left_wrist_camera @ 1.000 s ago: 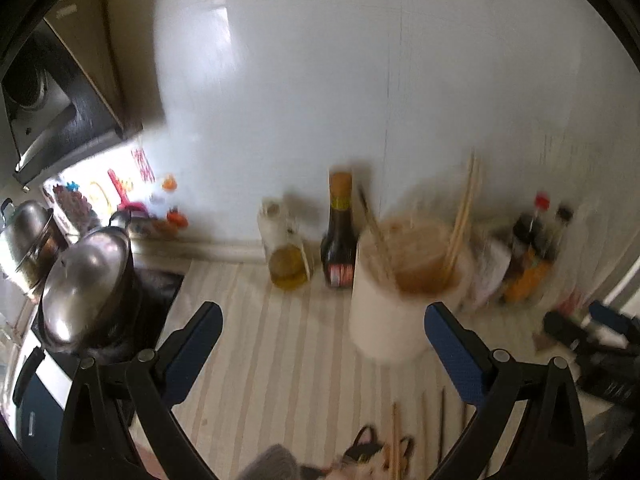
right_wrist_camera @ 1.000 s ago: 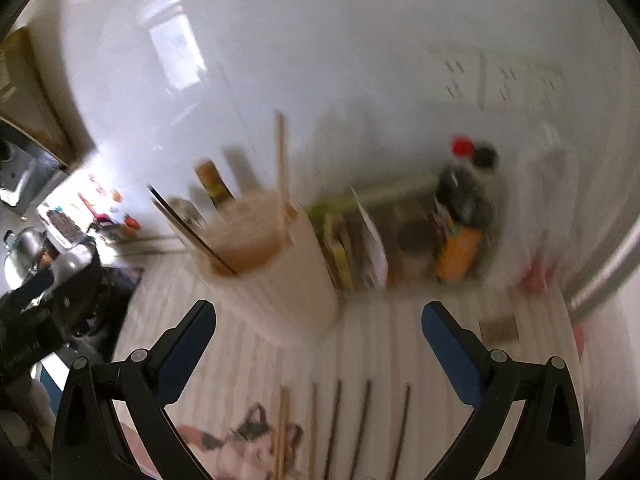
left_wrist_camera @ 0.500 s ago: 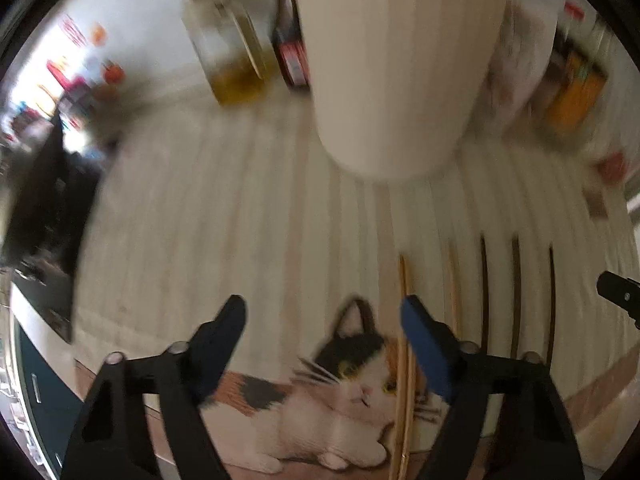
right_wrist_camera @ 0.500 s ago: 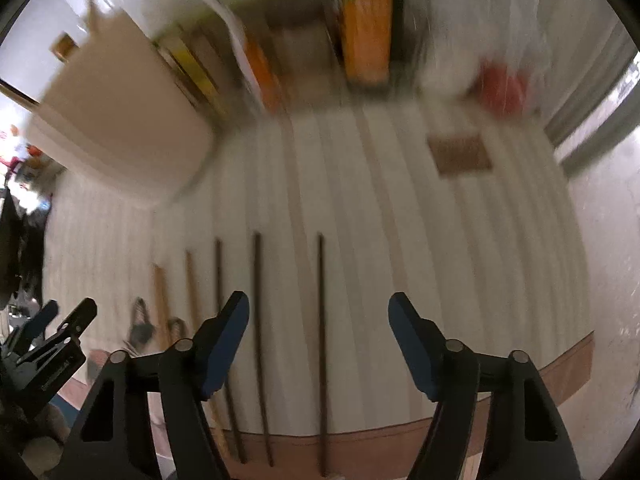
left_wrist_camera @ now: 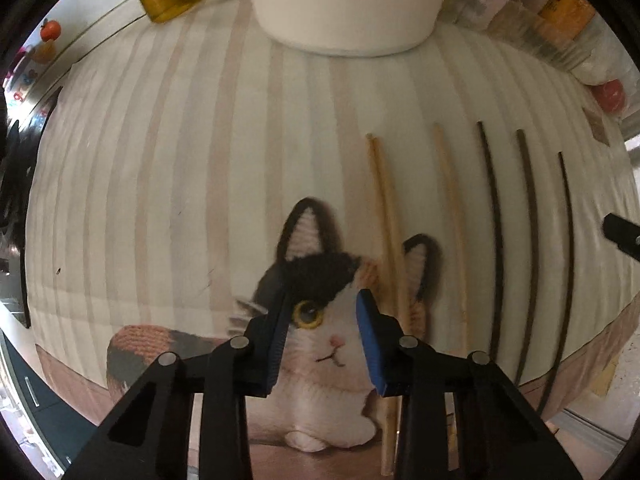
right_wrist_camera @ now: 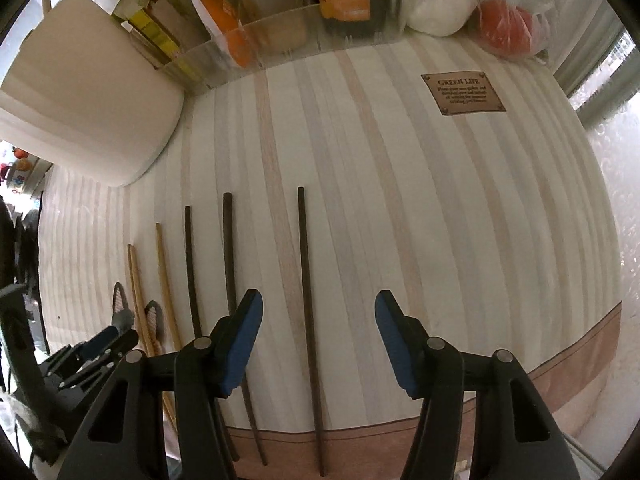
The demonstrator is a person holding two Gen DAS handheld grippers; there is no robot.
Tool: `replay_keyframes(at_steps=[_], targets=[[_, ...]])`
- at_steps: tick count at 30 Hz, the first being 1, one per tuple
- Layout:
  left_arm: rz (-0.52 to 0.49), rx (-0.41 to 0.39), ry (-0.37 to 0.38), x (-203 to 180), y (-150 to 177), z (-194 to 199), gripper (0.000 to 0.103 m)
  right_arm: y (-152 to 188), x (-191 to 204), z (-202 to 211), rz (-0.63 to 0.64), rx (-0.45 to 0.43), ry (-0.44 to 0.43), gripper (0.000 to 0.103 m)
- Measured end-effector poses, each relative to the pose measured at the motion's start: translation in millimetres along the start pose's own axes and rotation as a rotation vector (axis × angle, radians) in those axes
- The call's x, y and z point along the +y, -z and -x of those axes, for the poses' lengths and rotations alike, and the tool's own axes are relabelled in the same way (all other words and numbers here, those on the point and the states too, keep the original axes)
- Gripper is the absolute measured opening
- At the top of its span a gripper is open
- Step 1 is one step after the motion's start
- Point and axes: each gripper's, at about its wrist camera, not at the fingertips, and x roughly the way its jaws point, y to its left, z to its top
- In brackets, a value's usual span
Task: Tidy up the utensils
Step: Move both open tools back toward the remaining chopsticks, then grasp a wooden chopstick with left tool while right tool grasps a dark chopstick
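Both grippers lowered from holder-level toward chopsticks (right_wrist_camera: 306,280) on mat before white holder (left_wrist_camera: 344,4); left gripper (left_wrist_camera: 322,340) jaws narrowed, right gripper (right_wrist_camera: 318,336) jaws wide, both empty; pickup imminent.

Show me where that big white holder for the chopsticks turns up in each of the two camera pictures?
Left wrist view: the white holder fills the top centre, only its lower part showing, well beyond the left gripper.
Right wrist view: it sits at the upper left, beside a clear bin of packets.
Shared landmark: the three dark chopsticks lying side by side on the striped mat.
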Motion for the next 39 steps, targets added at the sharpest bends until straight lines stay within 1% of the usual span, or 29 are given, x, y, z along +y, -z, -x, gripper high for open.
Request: replay_keyframes(at_steps=[2,6,11,13,17,19,20,22,23,25,26,28,29,30,33,34,35,37,39], targets=[[0.002,-0.008,-0.008,6.9,4.6,-0.8,0.031,-0.9,-1.3,0.8,-0.001,-0.003,0.002,0.061],[0.02,0.007,-0.012,17.0,7.6,0.8,0.031,-1.7,-4.5,1.5,-0.009,-0.001,0.0,0.061],[0.043,0.017,0.075,27.6,11.9,5.5,0.031,-1.9,-4.9,0.9,-0.015,0.001,-0.008,0.061],[0.036,0.021,0.085,24.5,15.7,5.7,0.031,-1.2,-4.5,-0.8,-0.012,0.007,-0.005,0.061],[-0.005,0.023,0.044,17.7,18.0,2.0,0.03,0.3,-1.9,-5.1,-0.005,0.016,-0.003,0.061],[-0.006,0.023,0.024,9.2,19.4,2.4,0.032,1.1,-2.2,-5.7,-0.004,0.018,-0.001,0.061],[0.001,0.024,0.019,13.8,20.5,1.5,0.033,1.1,-2.9,-6.0,-0.006,0.018,-0.002,0.061],[0.021,0.025,-0.008,27.9,20.8,4.7,0.031,1.0,-4.3,-6.1,-0.011,0.02,-0.003,0.061],[0.036,0.028,-0.003,33.8,21.4,5.2,0.031,0.8,-4.6,-6.4,-0.013,0.019,-0.005,0.061],[0.073,0.041,0.045,44.6,21.4,9.3,0.031,0.8,-5.9,-6.7,-0.018,0.017,-0.01,0.061],[0.084,0.041,0.09,46.7,22.3,12.0,0.031,0.9,-6.6,-7.0,-0.02,0.018,-0.013,0.061],[0.081,0.036,0.14,42.3,23.8,17.7,0.031,0.9,-7.6,-8.6,-0.023,0.022,-0.016,0.061],[0.063,0.034,0.154,33.3,22.8,20.1,0.031,1.3,-7.9,-9.7,-0.024,0.025,-0.016,0.061],[0.049,0.034,0.15,28.3,23.8,19.5,0.031,1.5,-7.8,-10.5,-0.023,0.028,-0.016,0.061],[0.005,0.052,0.092,16.4,28.4,8.9,0.03,3.2,-5.4,-13.2,-0.017,0.033,-0.014,0.061],[-0.004,0.039,0.08,11.6,26.9,9.0,0.031,3.5,-4.2,-13.6,-0.014,0.035,-0.013,0.061],[-0.026,0.039,0.037,9.8,28.4,8.4,0.031,3.5,-3.6,-13.4,-0.014,0.033,-0.014,0.061],[-0.029,0.037,0.02,10.9,33.0,7.9,0.033,3.4,-3.1,-12.6,-0.012,0.03,-0.011,0.061],[-0.006,0.039,0.003,21.1,36.8,8.8,0.032,3.4,-3.8,-11.7,-0.018,0.029,-0.014,0.061]])
